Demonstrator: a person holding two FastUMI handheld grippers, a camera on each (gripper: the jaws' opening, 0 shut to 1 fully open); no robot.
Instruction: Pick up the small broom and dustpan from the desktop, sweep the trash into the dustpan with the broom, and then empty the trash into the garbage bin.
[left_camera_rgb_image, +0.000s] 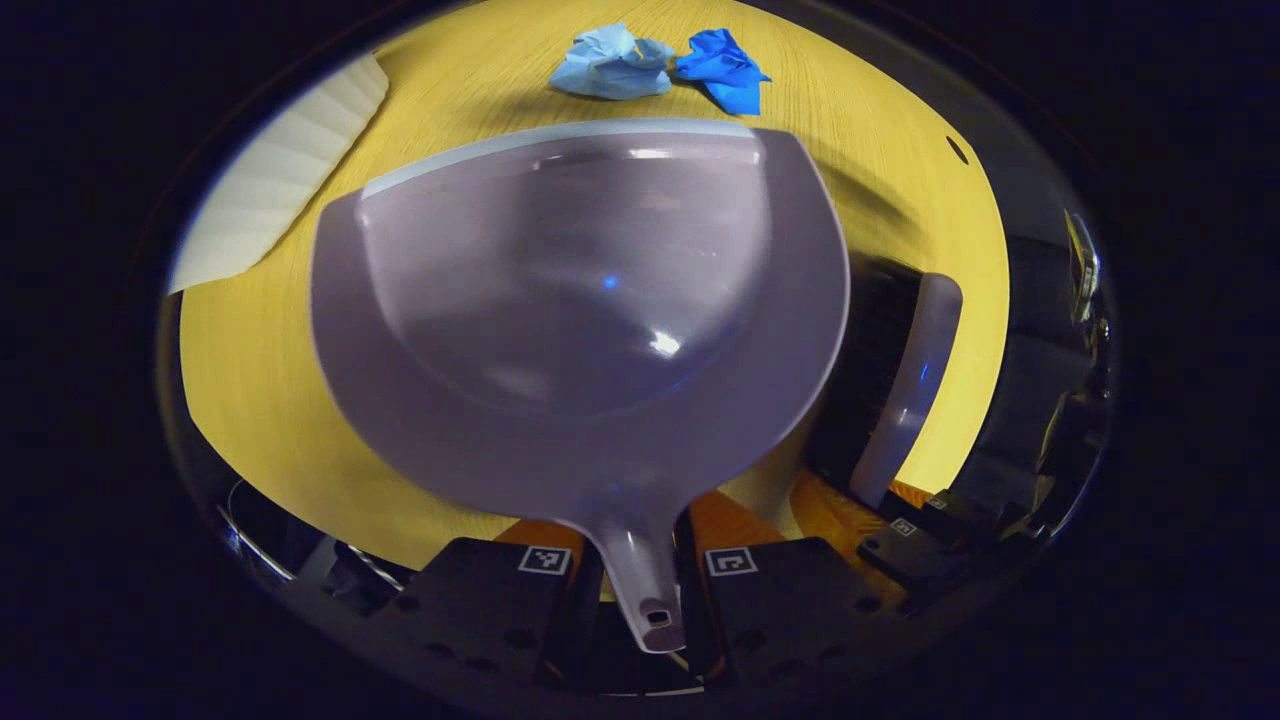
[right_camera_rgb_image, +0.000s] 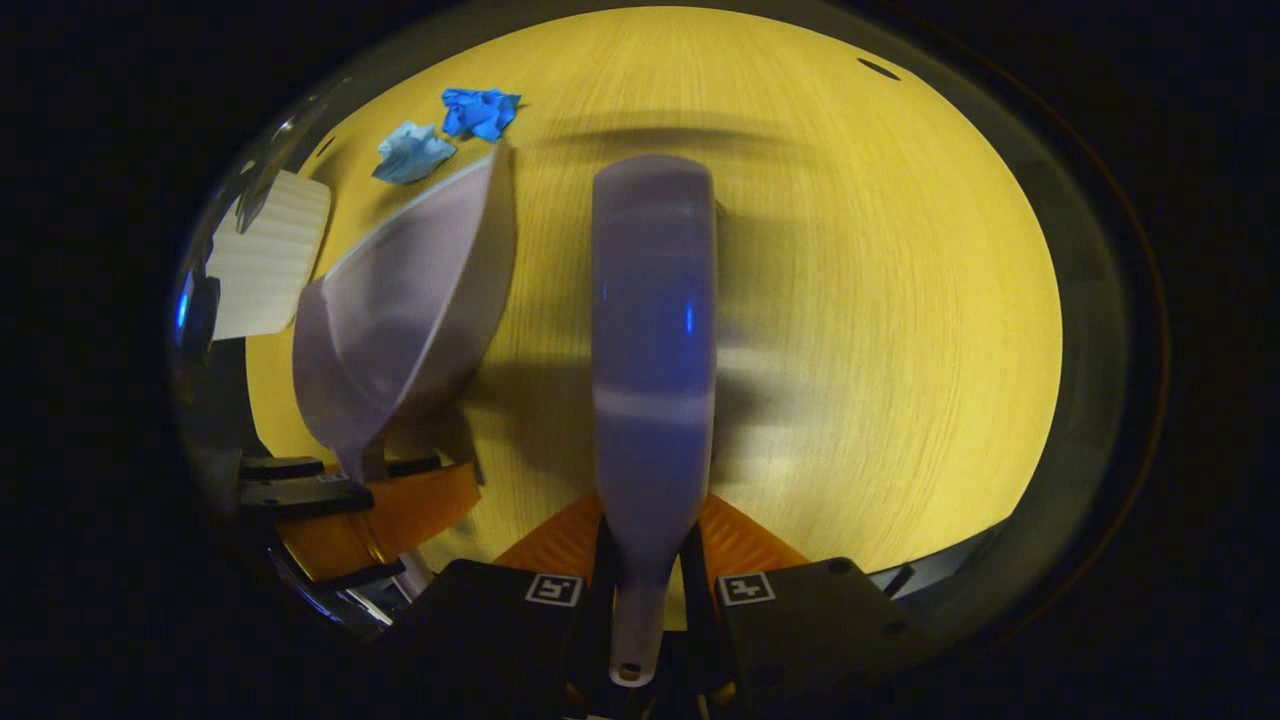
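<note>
The left gripper (left_camera_rgb_image: 640, 575) clamps the handle of the grey plastic dustpan (left_camera_rgb_image: 580, 300), its lip facing two crumpled blue paper scraps (left_camera_rgb_image: 660, 65) just beyond, ready to catch. Beside the dustpan, the right gripper (right_camera_rgb_image: 645, 600) pinches the grey-backed small broom (right_camera_rgb_image: 653, 330).

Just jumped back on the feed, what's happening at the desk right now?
The left tongs are shut on the dustpan handle, the right tongs on the small broom handle. Both tools are over the yellow desktop. Two crumpled blue paper scraps lie just beyond the dustpan's lip, not yet swept in.
</note>
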